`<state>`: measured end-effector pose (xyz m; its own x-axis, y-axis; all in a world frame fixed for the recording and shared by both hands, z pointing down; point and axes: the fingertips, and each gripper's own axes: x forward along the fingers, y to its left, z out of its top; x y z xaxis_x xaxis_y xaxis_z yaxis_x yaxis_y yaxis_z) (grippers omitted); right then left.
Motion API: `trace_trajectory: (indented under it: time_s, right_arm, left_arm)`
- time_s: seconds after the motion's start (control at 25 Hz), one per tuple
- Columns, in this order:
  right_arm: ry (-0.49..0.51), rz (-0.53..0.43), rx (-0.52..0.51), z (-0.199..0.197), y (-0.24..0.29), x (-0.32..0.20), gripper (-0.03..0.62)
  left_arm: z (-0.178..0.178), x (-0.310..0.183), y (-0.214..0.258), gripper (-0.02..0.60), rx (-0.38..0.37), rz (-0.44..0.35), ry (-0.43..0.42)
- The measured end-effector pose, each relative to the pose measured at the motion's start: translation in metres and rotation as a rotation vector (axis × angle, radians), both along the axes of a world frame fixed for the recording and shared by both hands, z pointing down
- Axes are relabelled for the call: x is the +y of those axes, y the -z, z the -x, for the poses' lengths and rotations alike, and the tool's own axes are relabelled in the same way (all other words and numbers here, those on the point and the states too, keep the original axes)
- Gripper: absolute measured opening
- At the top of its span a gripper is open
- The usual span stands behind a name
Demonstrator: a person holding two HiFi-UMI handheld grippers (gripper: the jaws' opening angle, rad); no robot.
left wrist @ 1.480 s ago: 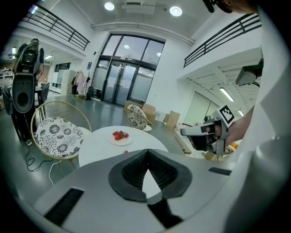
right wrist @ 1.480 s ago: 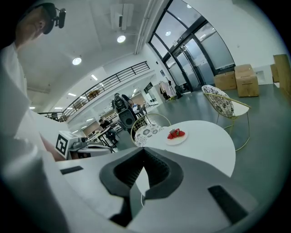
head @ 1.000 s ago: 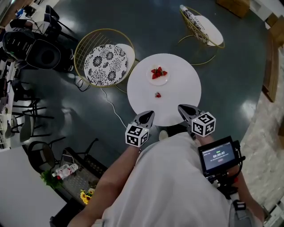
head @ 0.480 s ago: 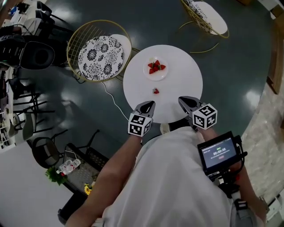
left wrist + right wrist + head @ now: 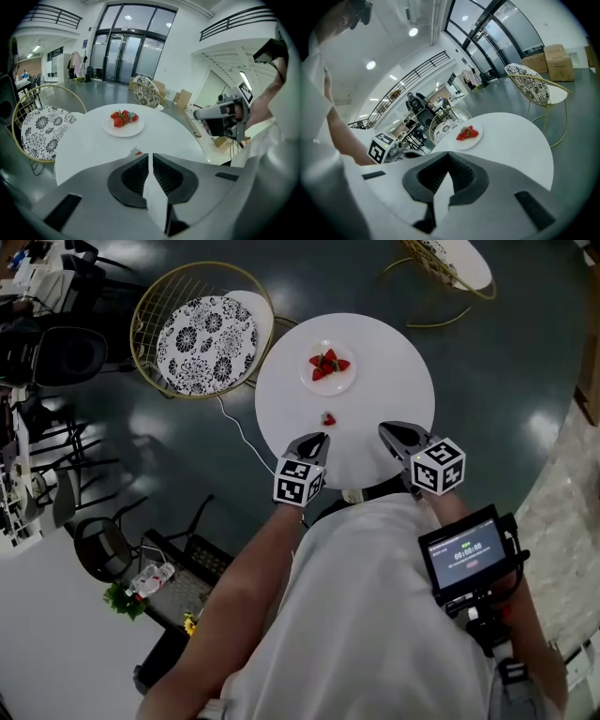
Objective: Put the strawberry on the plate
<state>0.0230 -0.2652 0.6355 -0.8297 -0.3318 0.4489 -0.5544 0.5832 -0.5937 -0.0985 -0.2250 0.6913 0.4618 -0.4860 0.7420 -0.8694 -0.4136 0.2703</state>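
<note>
Table (image 5: 394,381): round, white top; carries one plate and one berry lying apart from it.
Plate (image 5: 349,382) (image 5: 126,132) (image 5: 459,142): small, white, on the far half of the table.
Plate contents: heaped strawberries (image 5: 328,363) (image 5: 123,118) (image 5: 468,133), red with green caps, bunched at the centre; exact count not readable.
Loose strawberry (image 5: 328,419) (image 5: 136,152): on the bare table top, outside the plate, on its near side and clear of the rim.
Left gripper (image 5: 319,439) (image 5: 151,157): jaws together, tips meeting, no object between them; over the near edge of the table.
Strawberry vs left fingers: lies just beyond the tips, between them and the plate. In the left gripper view only a sliver of red shows above the left jaw; the head view shows a gap, no contact.
Right gripper (image 5: 386,430) (image 5: 447,154): jaws closed tip to tip, holding nothing; over the near right edge of the table.
Strawberry vs right fingers: off to their left, further away than from the left pair; the right gripper view shows only the plate.
</note>
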Motion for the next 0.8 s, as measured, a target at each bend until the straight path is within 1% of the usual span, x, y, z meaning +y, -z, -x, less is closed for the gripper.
trace_trajectory:
  time_s: [0.2, 0.24, 0.44, 0.64, 0.8]
  right_arm:
    - [0.004, 0.022, -0.018, 0.001, -0.004, -0.002, 0.008]
    - [0.005, 0.028, -0.021, 0.000, -0.005, -0.003, 0.008]
    - [0.003, 0.044, -0.039, -0.006, -0.012, -0.018, 0.008]
    - [-0.027, 0.058, -0.034, -0.016, -0.015, -0.018, 0.008]
    - [-0.048, 0.068, -0.020, -0.025, -0.022, -0.018, 0.008]
  left_arm:
    - [0.009, -0.008, -0.014, 0.014, -0.062, 0.027, 0.027]
    - [0.009, -0.010, -0.016, 0.045, -0.069, 0.033, 0.031]
    - [0.008, -0.028, -0.032, 0.080, -0.109, 0.056, 0.043]
    - [0.008, -0.031, -0.047, 0.123, -0.181, 0.097, -0.008]
    - [0.008, -0.037, -0.057, 0.129, -0.224, 0.122, -0.034]
